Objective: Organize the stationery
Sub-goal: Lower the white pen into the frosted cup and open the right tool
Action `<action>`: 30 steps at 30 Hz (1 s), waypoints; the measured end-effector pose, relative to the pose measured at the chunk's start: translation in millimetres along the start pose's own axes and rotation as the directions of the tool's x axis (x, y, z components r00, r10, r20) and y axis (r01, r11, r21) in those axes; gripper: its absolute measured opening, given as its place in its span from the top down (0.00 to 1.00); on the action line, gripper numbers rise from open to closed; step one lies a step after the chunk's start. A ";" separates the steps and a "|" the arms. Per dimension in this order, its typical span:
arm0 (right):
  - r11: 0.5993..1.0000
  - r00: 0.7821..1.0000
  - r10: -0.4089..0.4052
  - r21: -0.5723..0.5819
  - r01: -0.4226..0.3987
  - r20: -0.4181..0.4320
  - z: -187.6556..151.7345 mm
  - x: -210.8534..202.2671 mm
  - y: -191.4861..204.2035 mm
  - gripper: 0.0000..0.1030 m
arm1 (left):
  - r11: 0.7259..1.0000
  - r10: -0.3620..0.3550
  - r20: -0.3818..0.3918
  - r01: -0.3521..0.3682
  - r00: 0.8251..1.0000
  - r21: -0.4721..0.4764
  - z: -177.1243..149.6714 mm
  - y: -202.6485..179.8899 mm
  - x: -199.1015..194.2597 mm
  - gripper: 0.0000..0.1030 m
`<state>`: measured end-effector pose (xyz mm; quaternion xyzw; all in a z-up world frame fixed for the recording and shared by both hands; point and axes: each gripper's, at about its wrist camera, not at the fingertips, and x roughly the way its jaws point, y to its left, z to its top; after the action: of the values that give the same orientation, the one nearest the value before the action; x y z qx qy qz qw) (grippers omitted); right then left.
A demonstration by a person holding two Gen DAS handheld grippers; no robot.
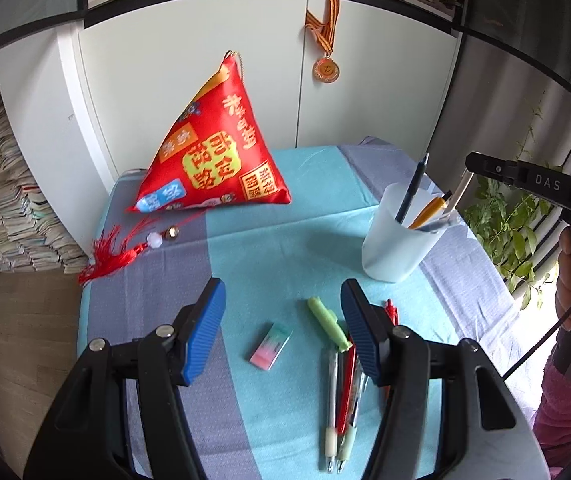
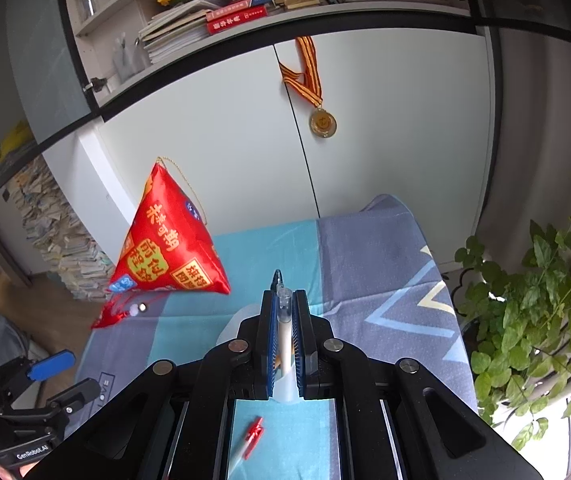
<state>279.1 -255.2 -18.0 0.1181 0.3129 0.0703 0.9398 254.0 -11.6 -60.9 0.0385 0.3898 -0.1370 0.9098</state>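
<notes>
Progress: partly done. The translucent cup stands near the right edge of the table, toward the far side, and already holds several items: a dark pen, an orange-yellow pencil and at least one more that cannot be made out.

Right gripper: jaws pressed together on a white pen, pinched along its barrel. In the left wrist view it sits over the cup's right rim, with the pen slanting down into the cup. Judged to be the drop-in step for this pen; release not yet made.

Left gripper: fingers spread, nothing between them, hovering over the near part of the table. Almost directly ahead lies the pink-and-green eraser. Just right of it lies a green highlighter, and toward the near edge a bundle of click pens, clear and red, partly hidden behind the right finger. A red pen shows under the right gripper.

Left to do: eraser, highlighter and the loose pens remain on the cloth. The red pyramid cushion at the far left corner looks like no part of the job.
</notes>
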 end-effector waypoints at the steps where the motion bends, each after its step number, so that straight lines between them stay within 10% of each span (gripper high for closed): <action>1: 1.000 1.000 -0.004 -0.003 0.004 -0.002 -1.1 0.5 1.1 0.92 | 1.000 0.002 -0.006 -0.002 1.000 -0.002 -2.9 1.0 0.2 0.44; 30: 0.999 0.998 -0.032 -0.021 0.030 -0.055 -36.7 -35.2 21.5 0.92 | 1.000 0.008 -0.069 -0.006 0.998 0.028 -59.1 6.9 -6.1 0.49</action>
<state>227.7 -235.2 -20.6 0.1017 0.3400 0.0622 0.9329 210.6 6.9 -97.8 0.0570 0.4190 -0.1378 0.8957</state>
